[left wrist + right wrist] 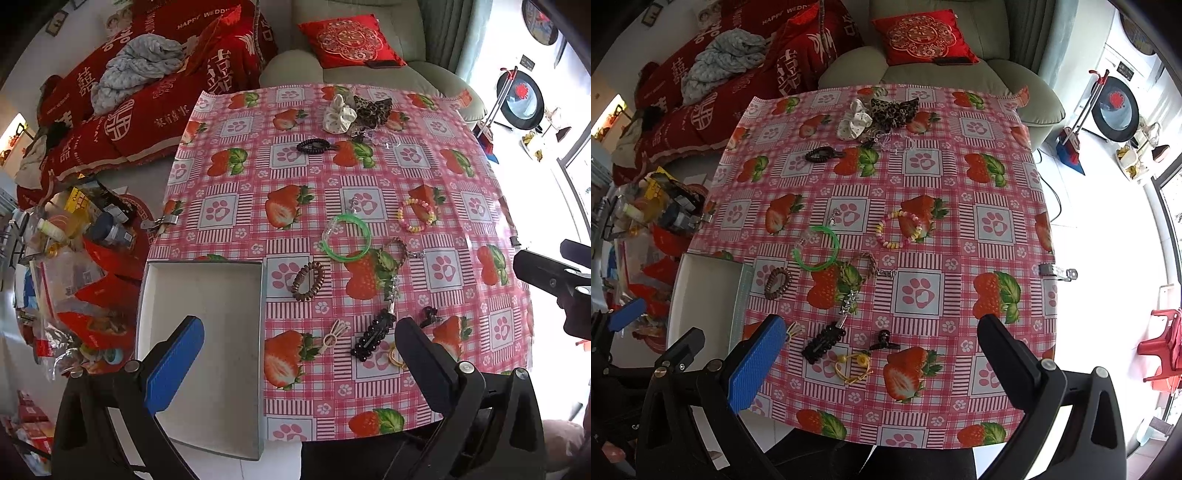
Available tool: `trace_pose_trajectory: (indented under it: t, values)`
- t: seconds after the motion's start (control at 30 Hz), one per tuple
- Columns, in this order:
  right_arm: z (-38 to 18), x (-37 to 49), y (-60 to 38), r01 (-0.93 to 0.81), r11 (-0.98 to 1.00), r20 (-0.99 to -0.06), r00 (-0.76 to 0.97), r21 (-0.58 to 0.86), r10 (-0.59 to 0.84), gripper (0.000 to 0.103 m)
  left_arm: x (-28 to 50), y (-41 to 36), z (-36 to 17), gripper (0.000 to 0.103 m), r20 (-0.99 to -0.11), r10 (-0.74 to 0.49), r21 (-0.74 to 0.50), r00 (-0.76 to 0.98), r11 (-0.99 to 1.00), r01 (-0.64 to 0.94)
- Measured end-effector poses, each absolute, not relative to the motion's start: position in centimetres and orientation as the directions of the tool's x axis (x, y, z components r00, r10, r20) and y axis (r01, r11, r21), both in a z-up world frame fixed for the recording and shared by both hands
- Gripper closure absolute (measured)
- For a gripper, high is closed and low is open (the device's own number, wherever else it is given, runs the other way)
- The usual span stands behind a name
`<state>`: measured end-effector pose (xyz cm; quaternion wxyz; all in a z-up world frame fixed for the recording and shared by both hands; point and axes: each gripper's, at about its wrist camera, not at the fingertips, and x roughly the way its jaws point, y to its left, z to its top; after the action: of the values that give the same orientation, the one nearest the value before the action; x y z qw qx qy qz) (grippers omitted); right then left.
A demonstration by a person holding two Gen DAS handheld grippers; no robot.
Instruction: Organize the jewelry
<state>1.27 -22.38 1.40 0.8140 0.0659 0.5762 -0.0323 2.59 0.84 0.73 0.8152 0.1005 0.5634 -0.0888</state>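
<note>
Both claws, left claw [299,354] and right claw [882,350], are hanging wide open at frame bottom, gripping nothing. White box [207,332] lower left is sitting empty; jewelry like green bangle [347,238] is lying scattered mid-surface, so basically nothing's sorted yet.

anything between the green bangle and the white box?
Yes: the brown bead bracelet lies on the tablecloth between the green bangle and the white box, close to the box's right wall. Shows in both wrist views; clearest in the left.
</note>
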Motion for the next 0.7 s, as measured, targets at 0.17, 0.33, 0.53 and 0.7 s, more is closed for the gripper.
trace_pose_trajectory:
  t: [0.17,0.33,0.53,0.7]
  values:
    - [1.4,1.35,-22.26,0.128,0.989,-0.942,0.334,0.07,0.023,0.0,2.69,0.92,0.78,0.0,-0.936,-0.032,0.064,0.35,0.964,0.259]
    - [1.44,1.35,-22.16,0.121,0.99,-0.942,0.335,0.068,0.024,0.0,2.67,0.9,0.78,0.0,-0.937,-0.032,0.063,0.349,0.964,0.258]
    - [1.4,1.25,-22.01,0.122,0.99,-0.941,0.337,0.069,0.024,0.0,2.73,0.88,0.83,0.0,-0.936,-0.031,0.065,0.349,0.964,0.258]
    - [1.45,1.2,-22.0,0.122,0.99,-0.942,0.336,0.069,0.024,0.0,2.71,0.9,0.82,0.0,-0.937,-0.03,0.065,0.349,0.964,0.258]
